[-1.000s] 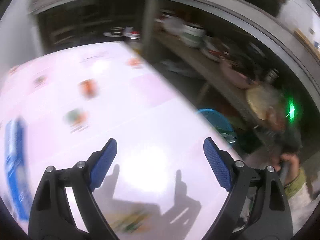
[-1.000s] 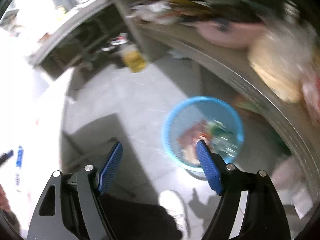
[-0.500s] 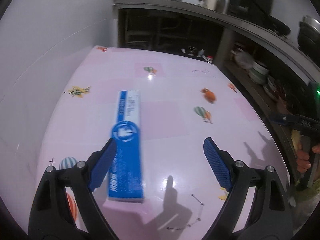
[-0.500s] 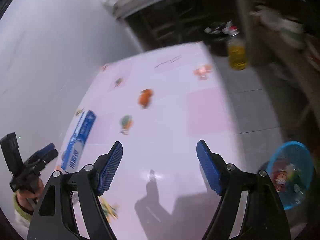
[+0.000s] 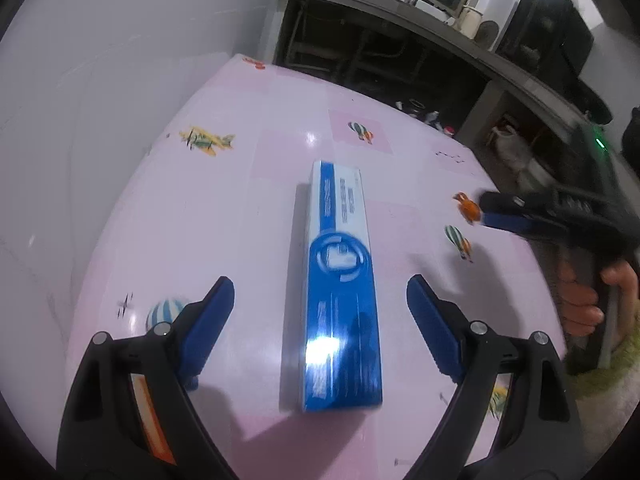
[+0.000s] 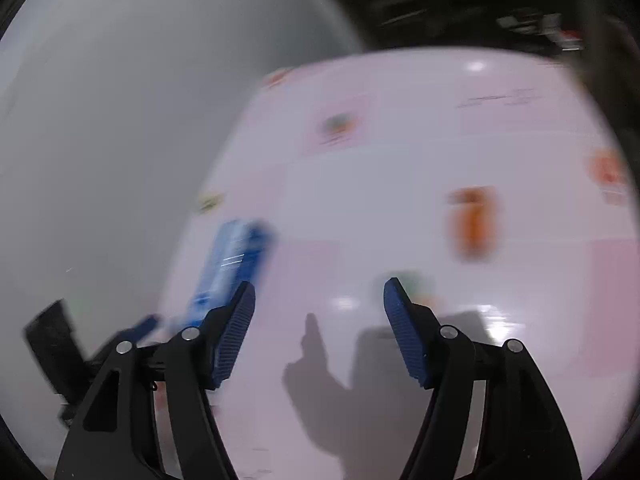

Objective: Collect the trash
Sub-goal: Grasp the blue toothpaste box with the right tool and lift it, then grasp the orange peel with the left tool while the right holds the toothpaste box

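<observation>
A long blue and white carton (image 5: 340, 280) lies flat on the pink table (image 5: 248, 208), running away from me. My left gripper (image 5: 320, 300) hangs open just above it, one blue finger on each side, neither pad touching. In the left wrist view my right gripper (image 5: 504, 212) comes in from the right edge, held by a hand (image 5: 580, 300). The right wrist view is blurred: my right gripper (image 6: 319, 308) has its jaws closing with nothing between them, and the carton (image 6: 232, 264) shows left of its left finger.
A white wall (image 5: 100, 80) borders the table on the left. Beyond the far edge stands a dark counter with open shelves (image 5: 380, 52), a tap and a black appliance (image 5: 548, 40). Cartoon prints of balloons and planes dot the tablecloth.
Both grippers swung from the floor side back over the table. The blue carton came between the left fingers. The right view left the blue bin and now faces the table; its jaws narrowed.
</observation>
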Demonstrator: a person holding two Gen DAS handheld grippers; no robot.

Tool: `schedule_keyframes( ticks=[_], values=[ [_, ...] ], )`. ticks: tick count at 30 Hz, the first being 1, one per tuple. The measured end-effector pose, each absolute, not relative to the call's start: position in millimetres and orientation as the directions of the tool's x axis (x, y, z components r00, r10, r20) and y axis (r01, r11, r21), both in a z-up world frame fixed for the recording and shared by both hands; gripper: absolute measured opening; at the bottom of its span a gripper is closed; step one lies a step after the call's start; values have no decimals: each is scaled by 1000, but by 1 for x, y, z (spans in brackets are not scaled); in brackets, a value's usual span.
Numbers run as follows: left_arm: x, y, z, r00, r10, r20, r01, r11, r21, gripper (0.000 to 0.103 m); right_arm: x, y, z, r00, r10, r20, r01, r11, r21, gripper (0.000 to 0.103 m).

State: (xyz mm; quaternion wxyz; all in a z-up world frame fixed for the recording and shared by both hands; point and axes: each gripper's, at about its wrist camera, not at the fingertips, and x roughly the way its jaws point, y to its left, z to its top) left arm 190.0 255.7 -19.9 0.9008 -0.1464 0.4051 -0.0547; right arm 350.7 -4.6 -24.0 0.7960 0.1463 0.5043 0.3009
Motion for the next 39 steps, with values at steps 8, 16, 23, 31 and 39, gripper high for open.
schedule_keyframes(
  ticks=[8,16,23,31,39],
  values=[
    [148,259,-32,603,-302,-738,12,929,-370,84,367,117,-46,147,577,-803,-392,780,489,75],
    [124,271,-23,627,-277,-728,-3,934,-358,84,347,157,-54,240,412,-879,-484,836,260,69],
    [141,274,-15,665,-267,-698,-14,930,-369,84,322,117,-50,237,437,-868,-506,818,273,59],
    [197,227,-14,633,-341,-695,101,926,-363,84,255,2,-50,275,434,-858,-436,852,291,57],
    [270,126,-12,585,-415,-697,271,910,-315,84,217,-111,-57,393,371,-841,-169,928,331,56]
  ],
)
